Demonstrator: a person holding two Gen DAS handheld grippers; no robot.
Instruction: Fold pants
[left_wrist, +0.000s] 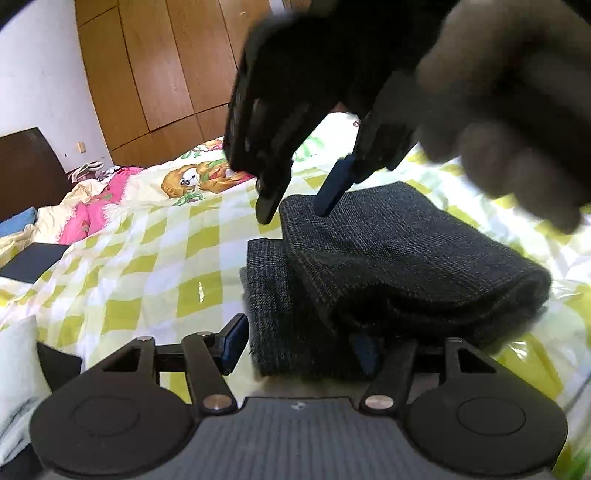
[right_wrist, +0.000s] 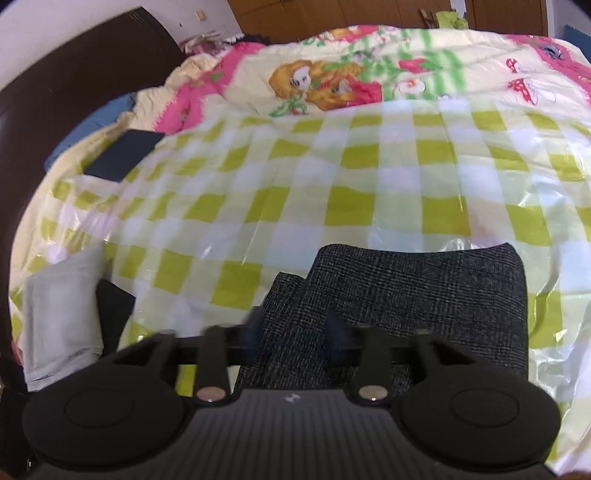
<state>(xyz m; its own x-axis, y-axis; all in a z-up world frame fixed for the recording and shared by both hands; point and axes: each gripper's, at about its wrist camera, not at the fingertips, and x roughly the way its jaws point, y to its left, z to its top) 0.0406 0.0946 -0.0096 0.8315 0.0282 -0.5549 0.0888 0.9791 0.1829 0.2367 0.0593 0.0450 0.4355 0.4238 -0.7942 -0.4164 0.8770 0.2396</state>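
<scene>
Folded dark pants (left_wrist: 388, 266) lie on the green-checked sheet (left_wrist: 147, 266) near a dark flat slab (left_wrist: 33, 260) and grey cloth (right_wrist: 62, 314); both the left gripper (left_wrist: 301, 349) and right gripper (left_wrist: 295, 206) are spread, the right one's blurred hand (left_wrist: 509, 122) hiding the bed behind.

One pair of pants (left_wrist: 388, 258), dark grey and folded into a bundle, lies on one bed (left_wrist: 147, 266). Two claws are in sight: the left claw (left_wrist: 299, 350) at the near edge of the pants and the right claw (left_wrist: 295, 210) above their far edge, with one hand (left_wrist: 509, 122) behind the right one. One flat dark blue rectangular thing (left_wrist: 33, 262) lies on the bed toward the headboard. One bright cartoon-print quilt (right_wrist: 369, 74) is spread across the far end. One pale folded cloth (right_wrist: 59, 314) rests at the near left edge, and one dark headboard (left_wrist: 26, 170) stands beyond.
</scene>
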